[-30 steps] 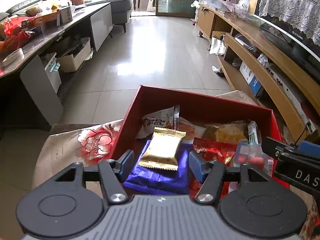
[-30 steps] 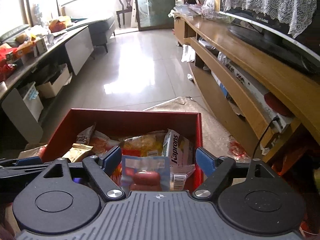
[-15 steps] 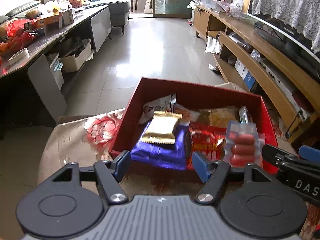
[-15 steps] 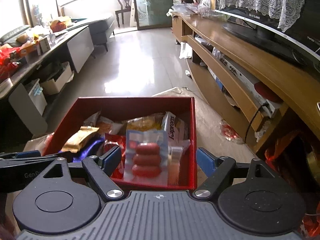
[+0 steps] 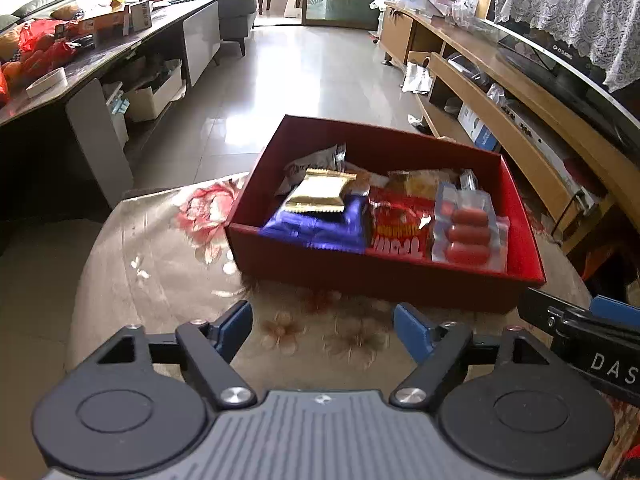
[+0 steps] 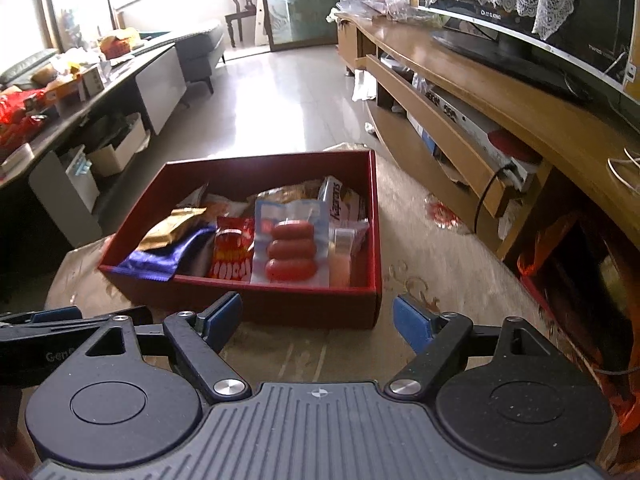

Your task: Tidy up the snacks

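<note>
Left wrist view: left gripper point(image 5: 322, 326) backed clear of the red box point(image 5: 384, 280), jaws opening, empty – right gripper point(image 6: 317, 319) likewise agape, empty; gold packet point(image 5: 320, 192) delivered, placement judged complete.

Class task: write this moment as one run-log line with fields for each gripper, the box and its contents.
left gripper: jaws opening, empty | right gripper: open, empty | red box: on table | sausage pack: inside box
</note>
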`<state>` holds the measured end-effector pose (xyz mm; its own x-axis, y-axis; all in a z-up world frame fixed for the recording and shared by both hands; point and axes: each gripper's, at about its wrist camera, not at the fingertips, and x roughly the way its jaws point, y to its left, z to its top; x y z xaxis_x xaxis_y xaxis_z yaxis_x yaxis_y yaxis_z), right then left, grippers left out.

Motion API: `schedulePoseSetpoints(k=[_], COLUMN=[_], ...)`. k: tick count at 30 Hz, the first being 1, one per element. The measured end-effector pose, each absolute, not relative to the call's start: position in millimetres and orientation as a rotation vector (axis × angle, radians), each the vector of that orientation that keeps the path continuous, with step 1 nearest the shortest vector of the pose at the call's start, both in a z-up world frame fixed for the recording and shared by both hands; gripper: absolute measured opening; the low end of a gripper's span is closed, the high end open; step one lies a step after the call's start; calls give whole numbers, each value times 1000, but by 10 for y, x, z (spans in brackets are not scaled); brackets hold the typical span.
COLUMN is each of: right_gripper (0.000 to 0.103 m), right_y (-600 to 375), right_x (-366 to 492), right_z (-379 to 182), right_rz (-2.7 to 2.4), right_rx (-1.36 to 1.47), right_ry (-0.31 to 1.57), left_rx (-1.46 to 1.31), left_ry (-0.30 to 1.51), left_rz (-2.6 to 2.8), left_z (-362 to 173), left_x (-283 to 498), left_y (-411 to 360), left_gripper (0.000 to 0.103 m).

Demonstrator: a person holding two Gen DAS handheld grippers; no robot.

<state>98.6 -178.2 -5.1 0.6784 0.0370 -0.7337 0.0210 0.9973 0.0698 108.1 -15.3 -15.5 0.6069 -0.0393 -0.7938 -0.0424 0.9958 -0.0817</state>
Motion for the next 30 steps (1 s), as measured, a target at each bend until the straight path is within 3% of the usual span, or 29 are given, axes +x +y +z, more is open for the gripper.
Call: schedulePoseSetpoints(k=[30], right_gripper=[88], right_y=[-1718], right_x=[377], right_z=[-257], right_rz=[-10], right_rx=[69], right_ry=[888], left_rx=[-50], left_ry=[942], left_rz=[-19], left_z=[-290], left_x=[410], left_y=[-194], left_gripper=[84])
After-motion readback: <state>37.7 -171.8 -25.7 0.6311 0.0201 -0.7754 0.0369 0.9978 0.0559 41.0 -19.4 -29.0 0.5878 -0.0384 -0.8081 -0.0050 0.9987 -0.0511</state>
